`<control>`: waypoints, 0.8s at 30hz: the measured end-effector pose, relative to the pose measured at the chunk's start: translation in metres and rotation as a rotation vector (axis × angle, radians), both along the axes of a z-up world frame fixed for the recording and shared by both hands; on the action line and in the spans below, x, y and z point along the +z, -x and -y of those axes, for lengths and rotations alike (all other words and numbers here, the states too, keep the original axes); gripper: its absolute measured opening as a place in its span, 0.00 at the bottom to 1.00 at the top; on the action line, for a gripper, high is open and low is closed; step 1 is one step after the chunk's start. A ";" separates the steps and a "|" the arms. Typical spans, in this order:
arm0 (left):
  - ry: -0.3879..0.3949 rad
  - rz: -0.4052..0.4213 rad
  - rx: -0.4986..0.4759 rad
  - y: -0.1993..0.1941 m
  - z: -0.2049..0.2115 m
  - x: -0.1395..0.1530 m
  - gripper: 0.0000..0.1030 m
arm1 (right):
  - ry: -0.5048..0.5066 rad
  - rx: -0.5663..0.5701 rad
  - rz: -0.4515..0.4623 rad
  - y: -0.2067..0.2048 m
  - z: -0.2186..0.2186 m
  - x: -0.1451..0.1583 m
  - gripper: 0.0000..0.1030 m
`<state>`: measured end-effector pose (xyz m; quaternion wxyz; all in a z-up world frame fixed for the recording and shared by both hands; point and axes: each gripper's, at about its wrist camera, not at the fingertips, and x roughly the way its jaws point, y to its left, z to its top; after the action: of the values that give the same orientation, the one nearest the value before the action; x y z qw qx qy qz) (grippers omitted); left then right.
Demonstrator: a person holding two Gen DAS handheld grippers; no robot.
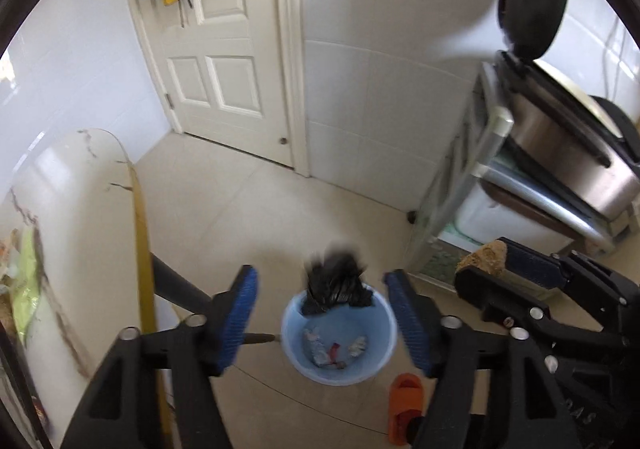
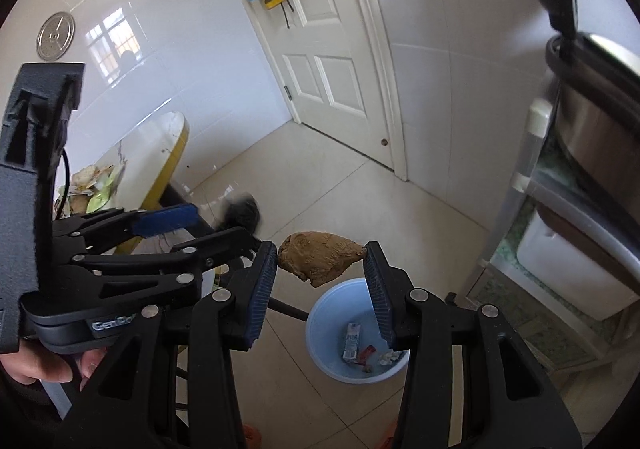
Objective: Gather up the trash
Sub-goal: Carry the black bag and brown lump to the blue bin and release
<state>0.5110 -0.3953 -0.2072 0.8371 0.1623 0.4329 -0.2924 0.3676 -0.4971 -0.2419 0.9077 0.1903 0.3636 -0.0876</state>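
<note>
Jaws of our left gripper (image 1: pixel 320 323) gape, crumpled black plastic bag (image 1: pixel 335 283) dropping over the round blue plastic bin (image 1: pixel 294 329); right gripper (image 2: pixel 320 277) clamps the brown lumpy scrap (image 2: pixel 320 255), which we should centre above the bin before releasing

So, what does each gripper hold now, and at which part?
The right gripper pinches a brown crumpled lump by its two opposite ends. The left gripper holds nothing: a black bag is loose between its open fingers, above the blue bin.
</note>
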 end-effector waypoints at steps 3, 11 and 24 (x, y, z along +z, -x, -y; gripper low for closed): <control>-0.008 0.006 0.015 -0.005 0.006 -0.004 0.68 | -0.023 -0.002 -0.003 -0.005 0.007 -0.008 0.42; 0.027 0.030 0.035 0.018 -0.002 0.011 0.71 | -0.022 -0.024 0.017 0.001 0.008 -0.002 0.66; 0.151 0.189 0.132 0.099 -0.126 0.088 0.93 | 0.103 0.016 0.118 0.036 -0.053 0.076 0.74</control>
<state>0.4123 -0.2690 -0.1195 0.9015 0.0970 0.3384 -0.2518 0.3319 -0.4437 -0.1660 0.9367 0.1455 0.3060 -0.0877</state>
